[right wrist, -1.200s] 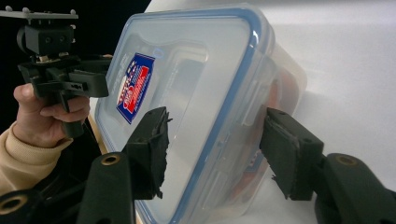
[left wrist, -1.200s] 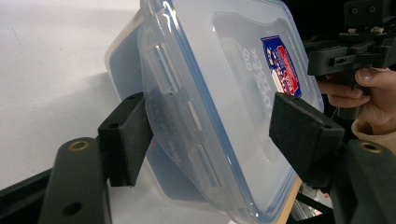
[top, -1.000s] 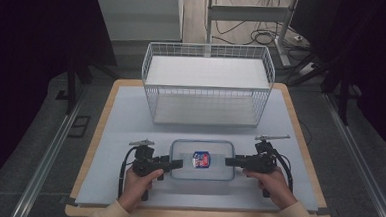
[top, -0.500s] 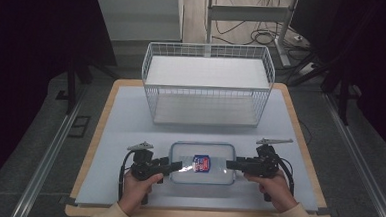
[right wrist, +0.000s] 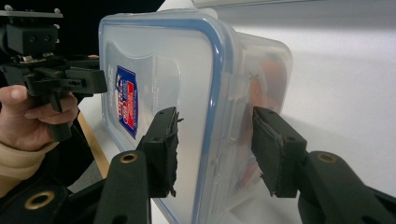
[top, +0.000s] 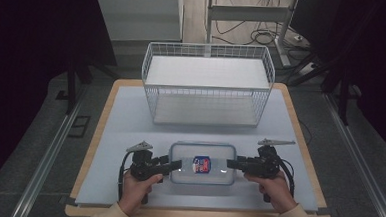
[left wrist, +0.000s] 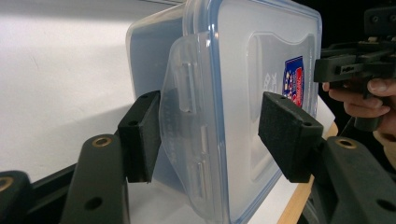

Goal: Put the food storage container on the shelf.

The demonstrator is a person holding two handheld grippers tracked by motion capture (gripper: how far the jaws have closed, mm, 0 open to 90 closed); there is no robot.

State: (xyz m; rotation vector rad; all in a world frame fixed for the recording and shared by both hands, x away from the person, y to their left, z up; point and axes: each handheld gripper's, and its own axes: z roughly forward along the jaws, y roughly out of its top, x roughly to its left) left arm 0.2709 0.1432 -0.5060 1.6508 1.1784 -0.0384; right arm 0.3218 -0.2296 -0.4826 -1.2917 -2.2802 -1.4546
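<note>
Clear plastic container [top: 202,163] is lying on the counter [top: 130,130] between your hands. Your left hand-held gripper [top: 177,164] is pinching its end latch after closing; your right hand-held gripper [top: 230,164] is straddling the opposite end, closing in, jaws not yet pressing.

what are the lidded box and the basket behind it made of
Lidded box: looks like clear, glossy plastic; the label and contents show through, blue seal around the lid. Basket: seemingly thin metal wire with a white coating, an open grid you can see through.
</note>
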